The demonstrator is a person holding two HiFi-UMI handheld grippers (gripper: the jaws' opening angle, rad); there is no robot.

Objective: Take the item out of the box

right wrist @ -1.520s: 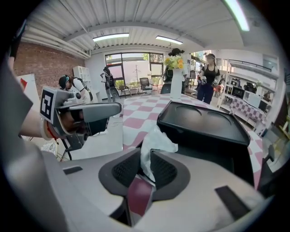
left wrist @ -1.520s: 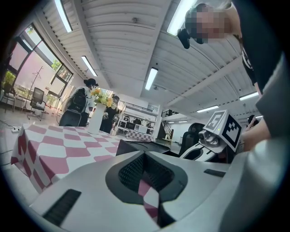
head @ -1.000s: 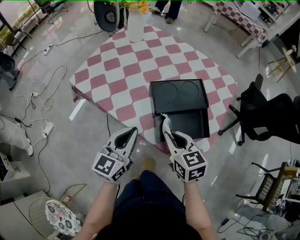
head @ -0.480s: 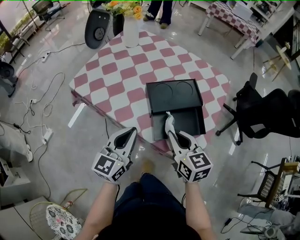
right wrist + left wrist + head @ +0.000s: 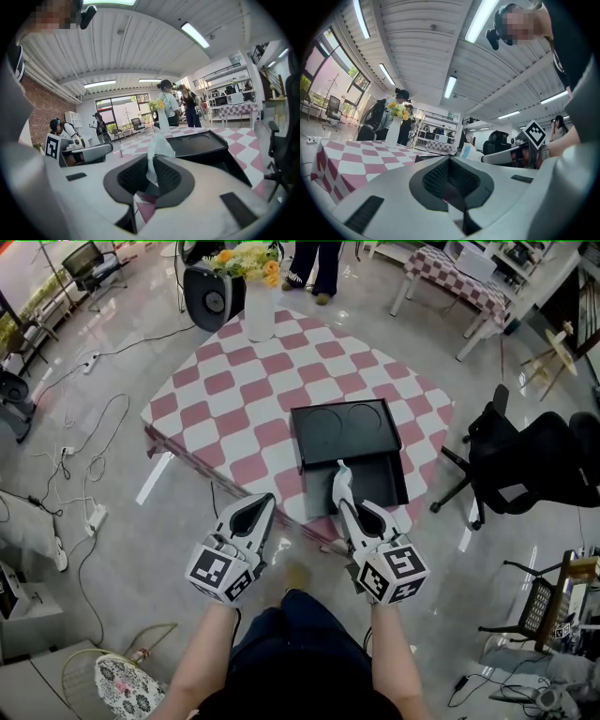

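A black box (image 5: 373, 486) lies open at the near edge of the pink-and-white checkered table (image 5: 234, 390), its lid (image 5: 342, 423) with two round hollows folded back. My right gripper (image 5: 349, 514) hovers over the box's front left corner, shut on a thin white wrapped item (image 5: 337, 480) that sticks out beyond its jaws. In the right gripper view the white item (image 5: 157, 146) stands up between the pads, with the box (image 5: 206, 140) behind it. My left gripper (image 5: 262, 505) hangs off the table's near edge, shut and holding nothing; its view (image 5: 450, 185) shows the jaws together.
A white vase of flowers (image 5: 258, 298) stands at the table's far corner, a black fan (image 5: 214, 298) beside it. A black office chair (image 5: 534, 465) sits to the right. Cables (image 5: 84, 446) trail over the floor at left. A person's legs (image 5: 314, 263) stand beyond the table.
The view has drifted, so the table and box sit slightly higher and left in the picture. Both grippers hold nearly the same pose, the right one still clamped on the white item.
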